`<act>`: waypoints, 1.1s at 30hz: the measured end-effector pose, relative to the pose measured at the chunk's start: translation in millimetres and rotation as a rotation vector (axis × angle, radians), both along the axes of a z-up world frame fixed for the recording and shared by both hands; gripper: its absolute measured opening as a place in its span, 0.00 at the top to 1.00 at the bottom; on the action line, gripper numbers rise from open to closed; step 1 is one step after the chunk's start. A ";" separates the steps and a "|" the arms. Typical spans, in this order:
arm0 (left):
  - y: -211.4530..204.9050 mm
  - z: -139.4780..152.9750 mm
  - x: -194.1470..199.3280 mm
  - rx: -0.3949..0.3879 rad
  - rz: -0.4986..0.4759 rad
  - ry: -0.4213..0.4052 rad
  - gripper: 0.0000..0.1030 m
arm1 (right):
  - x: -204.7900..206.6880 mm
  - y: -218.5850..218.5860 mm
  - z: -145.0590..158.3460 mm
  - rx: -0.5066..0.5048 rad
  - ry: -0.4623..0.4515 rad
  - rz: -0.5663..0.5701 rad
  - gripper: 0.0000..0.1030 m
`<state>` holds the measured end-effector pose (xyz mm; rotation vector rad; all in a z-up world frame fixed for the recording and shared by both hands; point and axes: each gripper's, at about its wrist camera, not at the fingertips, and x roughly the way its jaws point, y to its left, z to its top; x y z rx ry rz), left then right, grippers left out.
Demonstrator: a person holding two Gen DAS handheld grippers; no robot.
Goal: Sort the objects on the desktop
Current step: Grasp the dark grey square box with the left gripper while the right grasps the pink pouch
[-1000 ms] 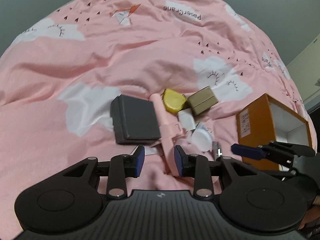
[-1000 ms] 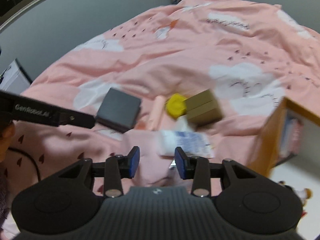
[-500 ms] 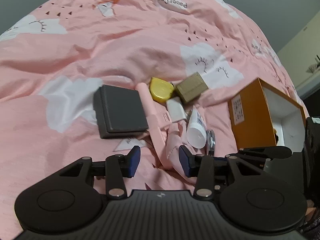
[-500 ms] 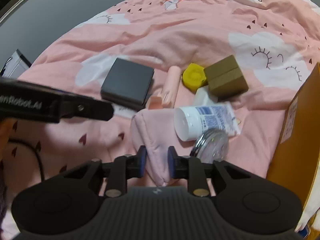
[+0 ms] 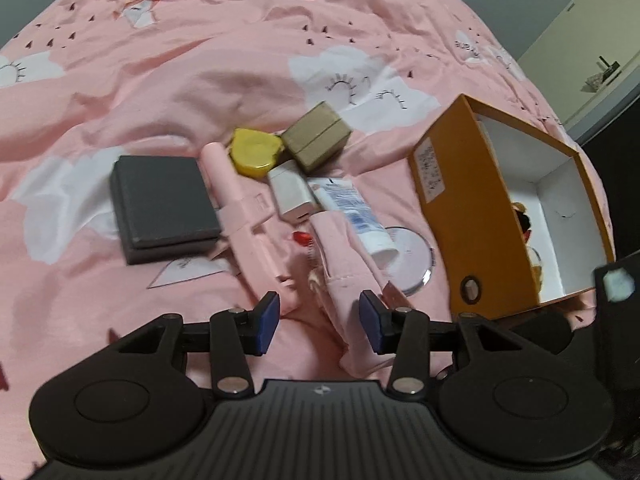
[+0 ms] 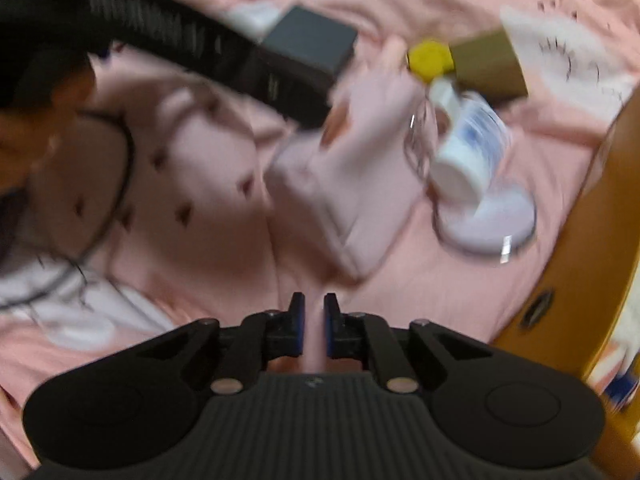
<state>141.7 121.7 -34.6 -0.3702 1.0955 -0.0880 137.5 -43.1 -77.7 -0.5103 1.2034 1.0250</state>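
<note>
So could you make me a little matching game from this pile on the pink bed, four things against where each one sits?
Things:
1. flat dark grey square box
2. round yellow plastic case
3. white squeeze tube with blue print
4. open orange cardboard box

Places:
A. far right
B. lying on the round mirror
C. far left
D. beside the brown cardboard box

Pairs: 1-C, 2-D, 3-B, 4-A

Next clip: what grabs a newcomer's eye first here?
The open orange cardboard box at the right, white inside. Left of it, a clutter on the pink cloud-print bedcover: flat dark grey box, yellow tape measure. The right tongs pinch a pink fabric pouch.
</note>
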 end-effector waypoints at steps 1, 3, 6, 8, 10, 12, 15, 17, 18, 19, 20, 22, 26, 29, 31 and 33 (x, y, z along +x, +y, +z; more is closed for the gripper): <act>-2.7 0.0 0.7 -0.003 -0.010 -0.006 0.50 | 0.2 -2.3 0.5 0.003 -0.002 -0.007 0.90; -9.9 -1.3 2.8 -0.002 -0.033 -0.005 0.50 | 3.4 -6.6 8.0 0.026 -0.010 -0.030 0.89; -20.1 -3.9 2.7 -0.032 -0.079 0.000 0.59 | 9.8 -13.6 28.8 0.053 -0.079 -0.069 0.86; -25.1 -4.1 -0.6 -0.036 -0.098 -0.011 0.63 | 15.2 -16.0 41.4 0.052 -0.102 -0.090 0.85; -28.2 -2.3 -3.8 0.002 -0.108 -0.023 0.71 | 15.6 -17.7 51.5 0.058 -0.118 -0.095 0.83; -29.0 -1.8 -6.2 0.000 -0.126 -0.018 0.76 | 12.5 -17.0 61.9 0.043 -0.196 -0.084 0.83; -30.6 -2.9 -8.7 -0.002 -0.141 -0.014 0.77 | 22.3 -19.6 77.4 0.080 -0.203 -0.112 0.82; -34.3 -4.9 -10.4 -0.012 -0.162 -0.005 0.77 | 32.1 -18.7 84.7 0.107 -0.188 -0.141 0.80; -37.1 -5.4 -11.6 -0.019 -0.177 -0.003 0.78 | 35.7 -15.4 86.4 0.108 -0.187 -0.155 0.79; -40.8 -5.8 -13.1 -0.019 -0.193 -0.001 0.78 | 40.0 -10.8 86.8 0.110 -0.185 -0.165 0.76; -44.7 -6.4 -14.3 -0.015 -0.205 0.000 0.78 | 41.9 -6.5 86.7 0.115 -0.175 -0.169 0.70; -50.6 -7.9 -16.4 -0.012 -0.218 0.000 0.78 | 49.3 2.1 82.6 0.128 -0.131 -0.174 0.63; -55.7 -10.3 -19.6 -0.014 -0.229 0.002 0.77 | 62.1 20.1 67.7 0.100 -0.078 -0.204 0.59; -55.8 -9.5 -21.6 0.004 -0.229 -0.001 0.77 | 65.3 23.8 59.6 0.081 -0.052 -0.211 0.62; -51.6 -6.4 -22.0 -0.003 -0.228 0.003 0.76 | 63.9 21.0 60.1 0.102 -0.034 -0.205 0.68; -44.7 0.0 -23.5 -0.012 -0.228 0.000 0.71 | 61.8 17.3 65.9 0.119 -0.038 -0.200 0.71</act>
